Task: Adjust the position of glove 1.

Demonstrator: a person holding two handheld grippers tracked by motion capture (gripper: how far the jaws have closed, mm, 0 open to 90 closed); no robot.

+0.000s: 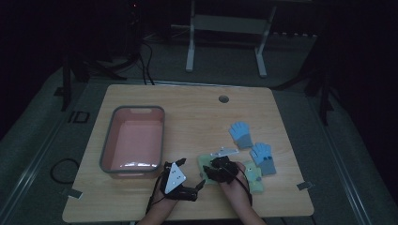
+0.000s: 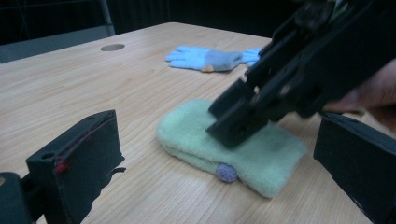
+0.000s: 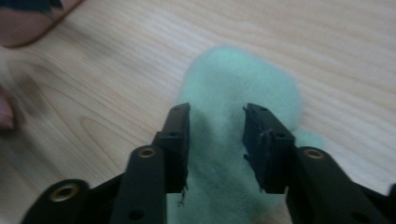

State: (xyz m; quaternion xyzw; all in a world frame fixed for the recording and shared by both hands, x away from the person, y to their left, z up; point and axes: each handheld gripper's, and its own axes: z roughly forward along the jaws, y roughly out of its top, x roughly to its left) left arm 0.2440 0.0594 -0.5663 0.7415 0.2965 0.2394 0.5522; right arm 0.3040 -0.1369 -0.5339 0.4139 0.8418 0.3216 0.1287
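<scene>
A fluffy pale-green mitten (image 3: 238,74) lies flat on the wooden table (image 1: 187,117), near its front edge. My right gripper (image 3: 217,126) points down at it, open, one jaw on each side of a strip of the fabric and neither pad pressing on it. In the left gripper view the right gripper (image 2: 233,126) rests its tips on top of the mitten (image 2: 271,163), which has a small purple button (image 2: 227,172) on its near edge. My left gripper (image 1: 199,187) sits low just left of the mitten, open, with nothing gripped.
Two blue gloves (image 1: 241,133) (image 1: 263,157) lie to the right of the mitten. A small pale flat item (image 1: 224,151) lies just behind it. A grey-rimmed pink bin (image 1: 108,150) stands at the left. A cable hole (image 1: 223,99) is at the far edge.
</scene>
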